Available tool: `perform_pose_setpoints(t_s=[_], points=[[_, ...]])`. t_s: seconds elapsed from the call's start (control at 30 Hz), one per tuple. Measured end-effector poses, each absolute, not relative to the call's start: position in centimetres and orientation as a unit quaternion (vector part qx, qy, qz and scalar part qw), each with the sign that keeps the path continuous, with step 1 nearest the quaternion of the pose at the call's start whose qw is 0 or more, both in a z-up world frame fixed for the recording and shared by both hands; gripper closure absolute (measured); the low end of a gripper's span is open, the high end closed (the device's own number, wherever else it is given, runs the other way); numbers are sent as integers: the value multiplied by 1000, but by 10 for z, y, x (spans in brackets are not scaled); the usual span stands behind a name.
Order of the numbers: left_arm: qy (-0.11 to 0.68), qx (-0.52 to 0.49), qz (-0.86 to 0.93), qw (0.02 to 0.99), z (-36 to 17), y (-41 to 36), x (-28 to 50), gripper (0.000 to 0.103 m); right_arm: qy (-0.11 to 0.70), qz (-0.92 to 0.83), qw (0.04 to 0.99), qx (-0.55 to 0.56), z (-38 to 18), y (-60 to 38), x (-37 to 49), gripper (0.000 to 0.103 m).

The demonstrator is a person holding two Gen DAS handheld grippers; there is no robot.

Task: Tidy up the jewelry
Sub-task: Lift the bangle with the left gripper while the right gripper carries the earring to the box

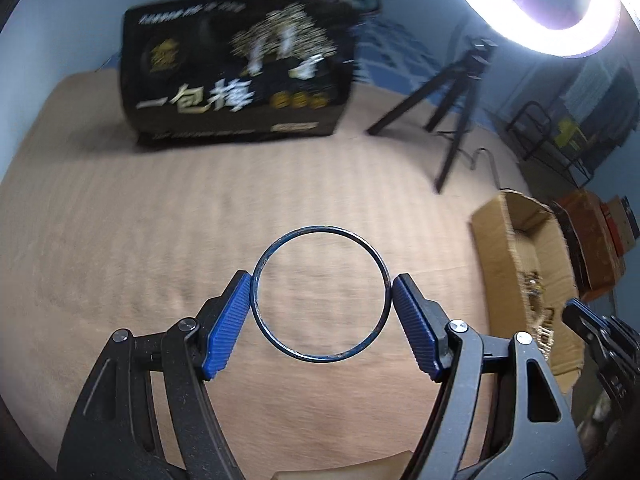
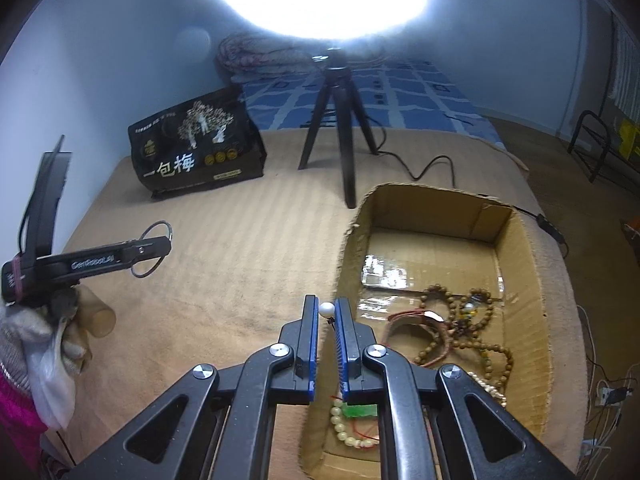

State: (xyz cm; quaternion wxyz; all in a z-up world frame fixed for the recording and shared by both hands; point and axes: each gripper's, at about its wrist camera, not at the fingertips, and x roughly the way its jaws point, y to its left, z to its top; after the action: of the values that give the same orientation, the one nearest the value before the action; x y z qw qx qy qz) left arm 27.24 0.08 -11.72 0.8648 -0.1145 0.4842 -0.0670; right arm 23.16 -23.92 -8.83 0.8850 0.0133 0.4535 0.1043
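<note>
My left gripper (image 1: 322,294) is shut on a thin dark metal bangle (image 1: 320,227), held by its two sides above the tan bed cover (image 1: 140,240). It also shows in the right wrist view (image 2: 154,250) at the left, with the bangle (image 2: 158,225) in it. My right gripper (image 2: 327,310) is shut on a white pearl bead (image 2: 327,309) just left of the cardboard box (image 2: 536,280). In the box lie brown bead strands (image 2: 472,320), a pale bead bracelet with a green piece (image 2: 352,428) and a red strap (image 2: 404,316).
A black snack bag (image 1: 236,68) stands at the back of the bed. A black tripod (image 2: 340,128) with a bright ring light (image 2: 320,0) stands behind the box, its cable (image 2: 432,166) trailing right. A metal rack (image 2: 596,148) is on the floor at right.
</note>
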Motion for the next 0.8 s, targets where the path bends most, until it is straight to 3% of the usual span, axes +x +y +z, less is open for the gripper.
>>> perform_pose_setpoints(t_s=[0.43, 0.8], points=[[453, -76, -156, 874, -81, -95, 260, 29, 437, 73, 895, 49, -78, -284, 245, 97], [452, -78, -200, 866, -81, -155, 265, 29, 441, 43, 893, 80, -90, -318, 272, 97]])
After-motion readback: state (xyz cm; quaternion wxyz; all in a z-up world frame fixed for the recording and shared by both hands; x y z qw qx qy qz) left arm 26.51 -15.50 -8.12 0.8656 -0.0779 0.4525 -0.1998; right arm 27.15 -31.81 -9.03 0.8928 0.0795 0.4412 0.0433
